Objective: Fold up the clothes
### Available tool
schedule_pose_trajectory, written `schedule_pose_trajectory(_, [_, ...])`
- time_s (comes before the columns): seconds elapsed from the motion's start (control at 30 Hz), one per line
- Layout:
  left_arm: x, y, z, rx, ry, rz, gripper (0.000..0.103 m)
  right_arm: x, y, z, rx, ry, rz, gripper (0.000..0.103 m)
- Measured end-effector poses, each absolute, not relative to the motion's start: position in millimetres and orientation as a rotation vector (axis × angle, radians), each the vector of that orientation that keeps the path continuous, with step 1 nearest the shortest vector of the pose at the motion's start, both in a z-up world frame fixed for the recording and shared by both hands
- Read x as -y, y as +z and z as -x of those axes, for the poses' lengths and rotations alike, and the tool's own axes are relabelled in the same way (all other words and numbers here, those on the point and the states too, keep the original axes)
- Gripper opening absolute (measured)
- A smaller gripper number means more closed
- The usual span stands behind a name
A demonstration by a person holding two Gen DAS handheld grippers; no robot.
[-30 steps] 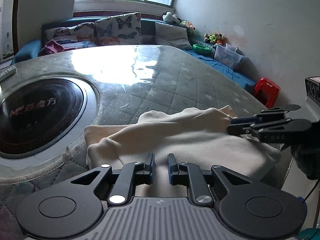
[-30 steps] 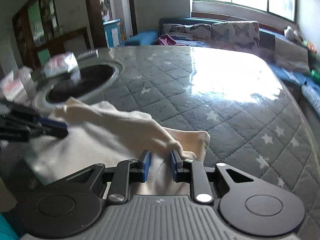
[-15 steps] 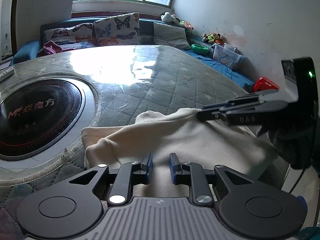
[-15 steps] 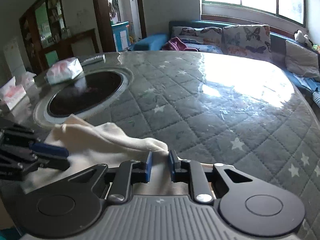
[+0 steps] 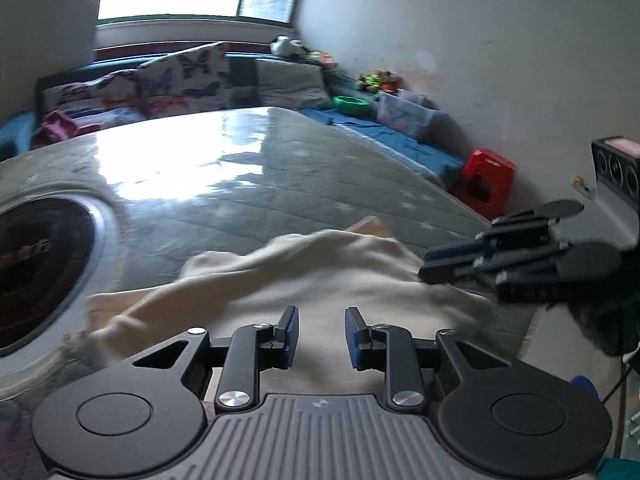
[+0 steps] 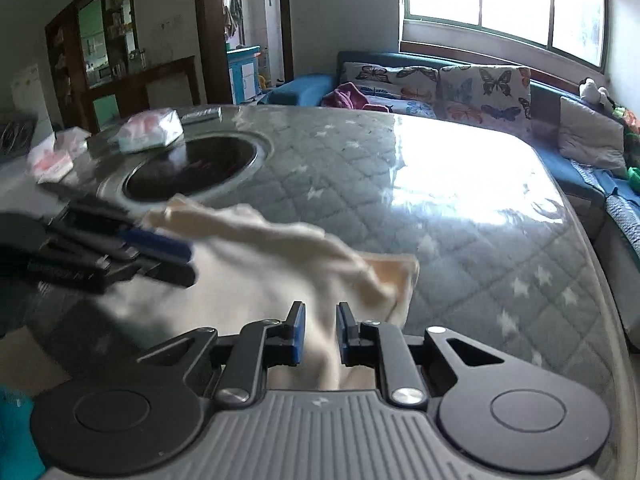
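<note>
A cream garment (image 5: 320, 280) lies bunched in folds on the near edge of the grey quilted table (image 5: 280, 168). My left gripper (image 5: 320, 338) is over its near edge with the jaws apart and cloth showing between them. My right gripper (image 6: 319, 334) has narrow-set jaws with a fold of the cream garment (image 6: 288, 256) running up between them. Each gripper shows in the other's view: the right one (image 5: 440, 264) at the garment's right end, the left one (image 6: 176, 256) at its left end.
A black round cooktop (image 6: 192, 168) is set into the table beyond the garment. Tissue packs (image 6: 150, 134) lie by it. A sofa with butterfly cushions (image 6: 440, 80) stands under the window. A red stool (image 5: 486, 178) and a clear bin (image 5: 408, 114) stand along the right wall.
My left gripper's jaws have opened wider. The right gripper has drawn back to the garment's right end. The garment has bunched up higher in the middle.
</note>
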State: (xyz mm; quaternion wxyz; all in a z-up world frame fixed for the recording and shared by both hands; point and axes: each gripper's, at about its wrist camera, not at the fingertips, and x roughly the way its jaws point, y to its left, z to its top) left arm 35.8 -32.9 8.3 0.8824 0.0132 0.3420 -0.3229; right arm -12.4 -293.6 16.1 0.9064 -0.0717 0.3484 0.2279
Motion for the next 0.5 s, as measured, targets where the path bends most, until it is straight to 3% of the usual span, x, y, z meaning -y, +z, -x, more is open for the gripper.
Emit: schedule_pose_trajectory(0.5, [56,-4,-24,-0.726,-0.711,-0.091,0.028,301,11,41,-0.686,0.426,0.131,0.012])
